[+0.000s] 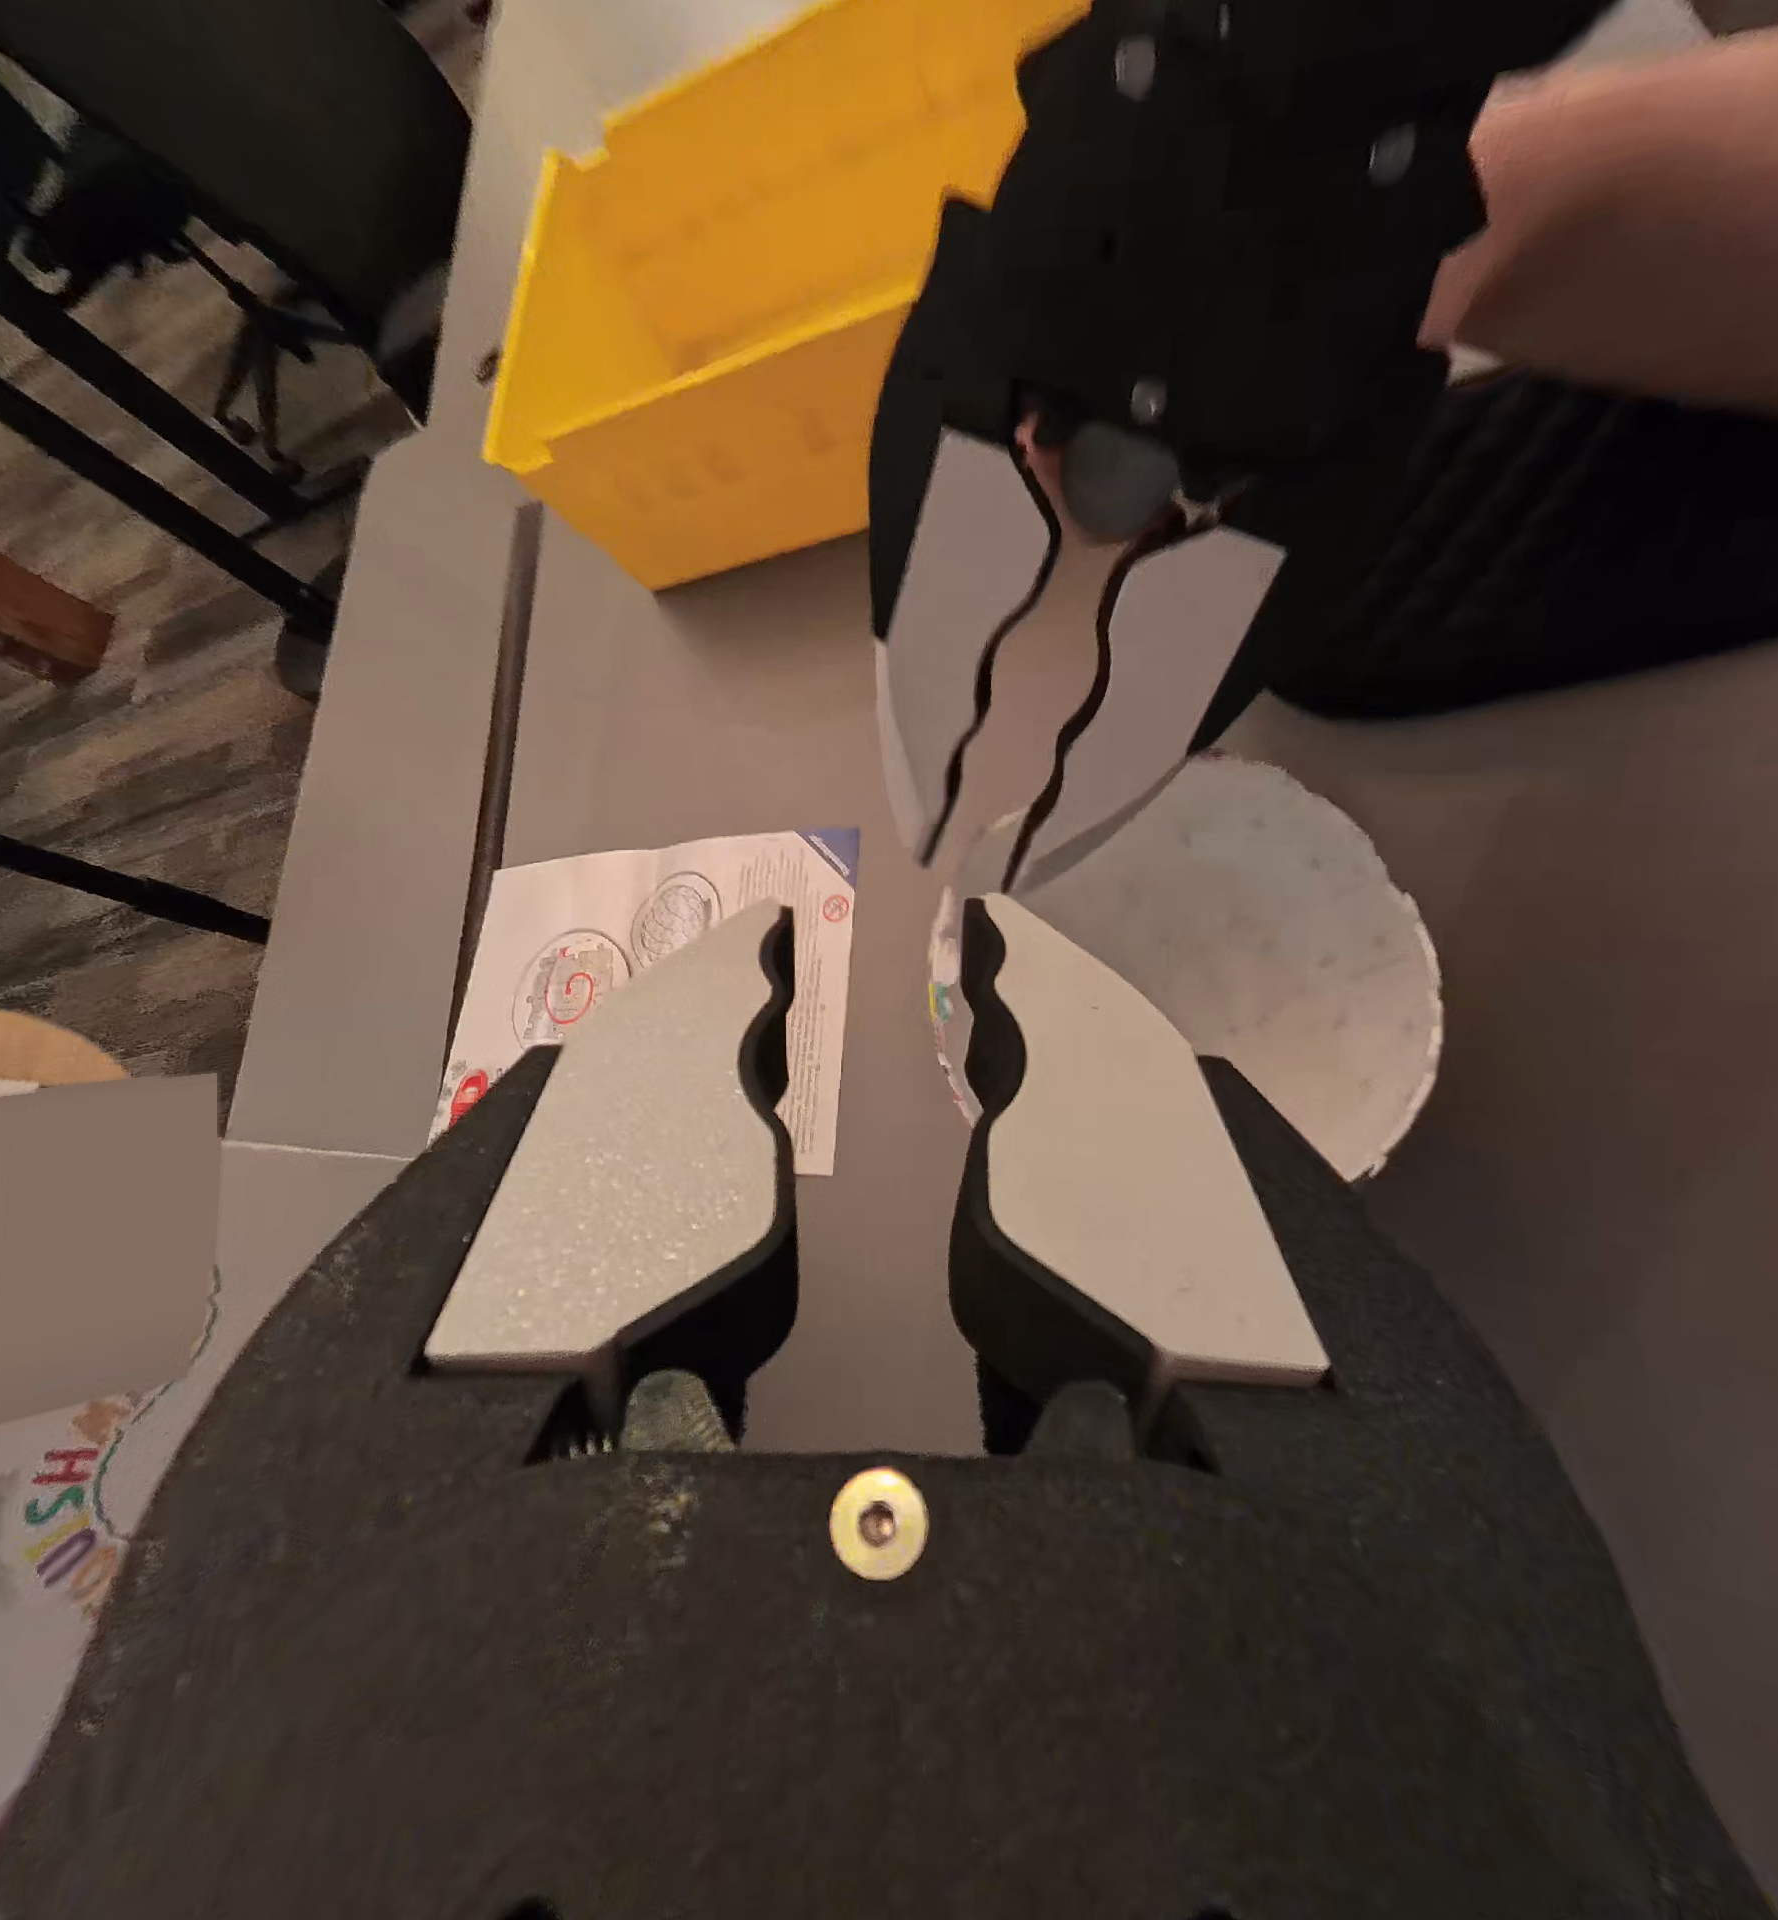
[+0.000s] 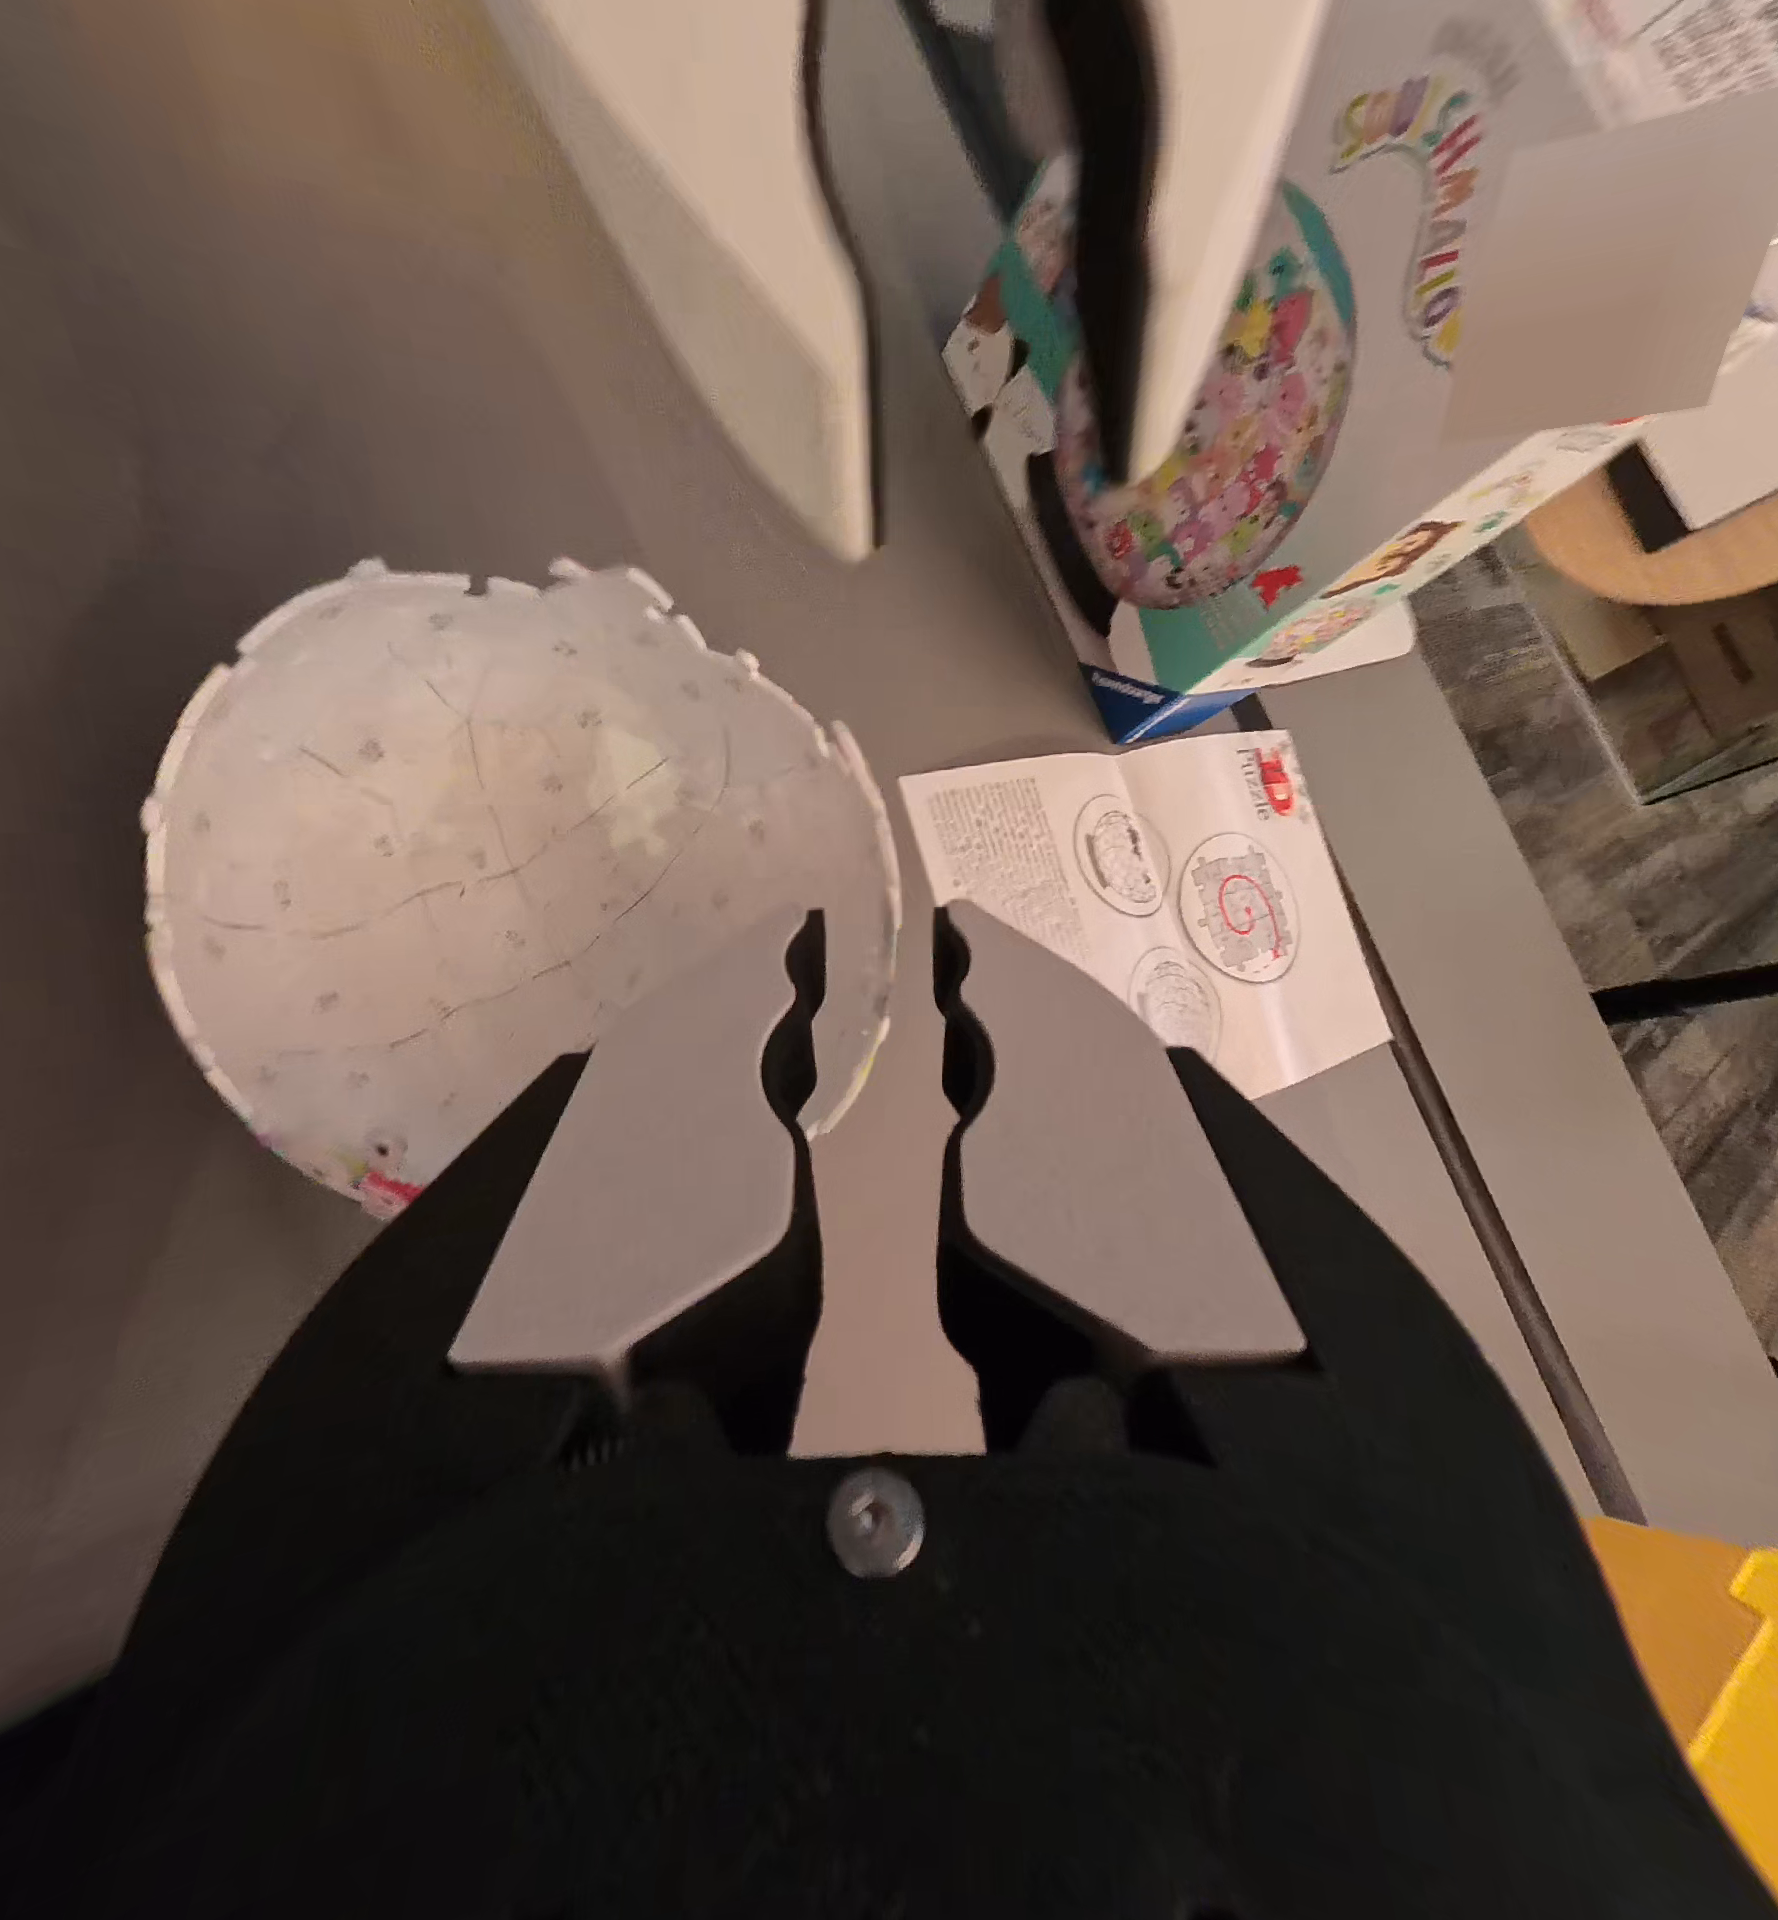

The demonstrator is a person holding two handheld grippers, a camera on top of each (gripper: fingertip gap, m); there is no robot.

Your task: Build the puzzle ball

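The puzzle ball (image 2: 469,831) is only partly built: a white curved shell of joined pieces, hollow side up, lies on the grey table (image 2: 189,364) with a toothed, unfinished rim. In the right wrist view the right gripper (image 2: 877,935) hangs over the shell's edge nearest the instruction leaflet (image 2: 1145,894), its jaws parted by a narrow gap with nothing between them; one fingertip overlaps the rim in the picture, but whether it touches cannot be told. In the left wrist view the left gripper (image 1: 877,920) sits just beside the same shell (image 1: 1259,966), its jaws likewise a little apart and empty, and the right gripper (image 1: 968,873) points down to meet it from the far side of the shell, held by a person's hand (image 1: 1643,208). I judge the step to be a pause between pieces, with both tools gathered at the shell's open edge and no loose piece held. The next move probably calls for fetching a piece and steadying the shell while the piece is pressed into the rim. No loose pieces show anywhere. They may lie in the yellow bin (image 1: 760,343) beyond the shell, but its inside is blurred and partly cut off. The printed outer face of the shell is almost wholly hidden, apart from a coloured sliver at its lower edge. Past the leaflet stands the puzzle box (image 2: 1228,416), partly covered by the blurred left gripper and a grey patch.
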